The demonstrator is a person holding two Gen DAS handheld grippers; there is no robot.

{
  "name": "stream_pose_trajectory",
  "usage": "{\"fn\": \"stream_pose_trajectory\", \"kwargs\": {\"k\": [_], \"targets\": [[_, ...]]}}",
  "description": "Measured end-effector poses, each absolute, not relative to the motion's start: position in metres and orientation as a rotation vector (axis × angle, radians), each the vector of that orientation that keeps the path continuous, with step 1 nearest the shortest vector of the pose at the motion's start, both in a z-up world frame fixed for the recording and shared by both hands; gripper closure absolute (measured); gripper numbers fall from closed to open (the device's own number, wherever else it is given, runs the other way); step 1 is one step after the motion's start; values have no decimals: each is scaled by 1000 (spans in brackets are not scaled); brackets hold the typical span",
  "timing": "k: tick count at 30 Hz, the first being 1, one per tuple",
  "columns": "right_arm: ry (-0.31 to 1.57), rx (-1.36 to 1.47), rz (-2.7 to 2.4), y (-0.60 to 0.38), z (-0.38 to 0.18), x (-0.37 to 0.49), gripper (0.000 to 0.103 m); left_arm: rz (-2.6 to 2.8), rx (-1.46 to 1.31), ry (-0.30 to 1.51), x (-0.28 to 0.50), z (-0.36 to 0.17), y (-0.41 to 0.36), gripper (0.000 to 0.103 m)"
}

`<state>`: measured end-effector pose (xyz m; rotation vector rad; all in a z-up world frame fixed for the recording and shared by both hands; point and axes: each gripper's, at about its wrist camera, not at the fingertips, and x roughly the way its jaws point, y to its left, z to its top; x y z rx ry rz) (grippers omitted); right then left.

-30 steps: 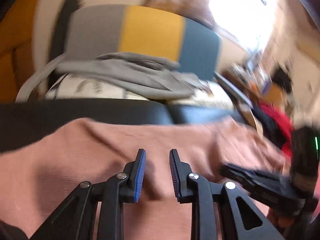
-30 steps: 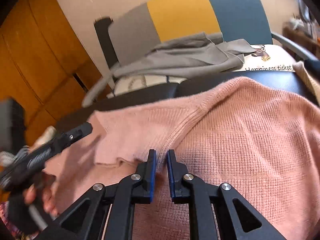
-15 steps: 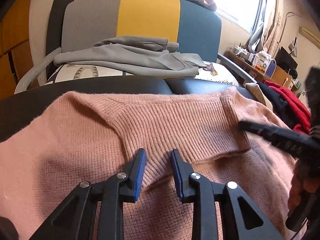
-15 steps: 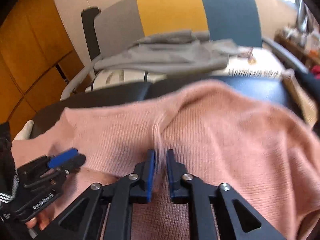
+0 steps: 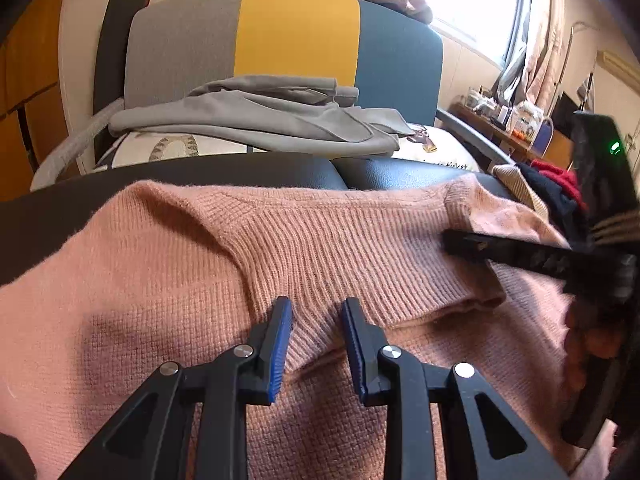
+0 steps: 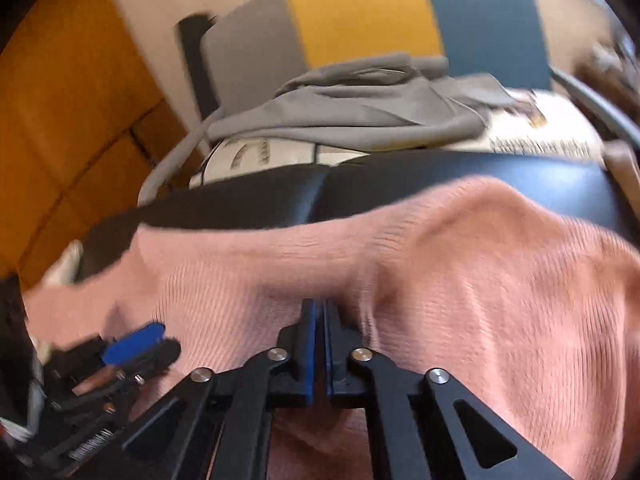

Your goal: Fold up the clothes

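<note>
A pink knit sweater [image 5: 160, 280] lies spread over a black cushioned surface [image 5: 240, 172]. My left gripper [image 5: 316, 312] sits on its ribbed band, and a raised ridge of the knit fills the gap between the blue pads. In the right wrist view the right gripper [image 6: 319, 308] has its pads together on the sweater [image 6: 480, 260], with a bunched fold just right of the tips and no cloth between them. The right gripper's black fingers [image 5: 452, 240] reach in from the right in the left wrist view. The left gripper [image 6: 136, 340] shows blurred at the lower left of the right wrist view.
Behind the cushion stands a chair [image 5: 296, 32] with a grey, yellow and blue back, and a grey garment [image 5: 260, 120] lies on its seat. More clothes, red, dark and beige [image 5: 556, 176], are piled at the right. Orange cupboards [image 6: 60, 120] stand at the left.
The right jaws have shut fully, and the thin pinch of knit that stood between them now lies beside the tips. The right gripper has shifted sideways. The left gripper keeps its fold.
</note>
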<state>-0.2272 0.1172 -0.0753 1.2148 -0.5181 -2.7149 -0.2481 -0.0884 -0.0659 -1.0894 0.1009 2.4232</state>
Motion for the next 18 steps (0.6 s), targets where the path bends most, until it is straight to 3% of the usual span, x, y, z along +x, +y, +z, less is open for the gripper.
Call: {"fn": "stream_pose_trajectory", "kwargs": {"k": [3,7,13,18], "targets": [[-724,1158,-2735,138,-66,-193,87,2427,-1087,110,-248,-66,-88,76],[-891,1050,-2822,170,-51,-119,42,2422,-1090,99,-247,-65,-89,76],[-966,1131,-3075,238,-39,-3,41,2393,-1106,101,-246,-59,-89,76],[-1274,1178,-3349,302,-37,109,39,2329,-1040,129,-201,-33,-92,76]]}}
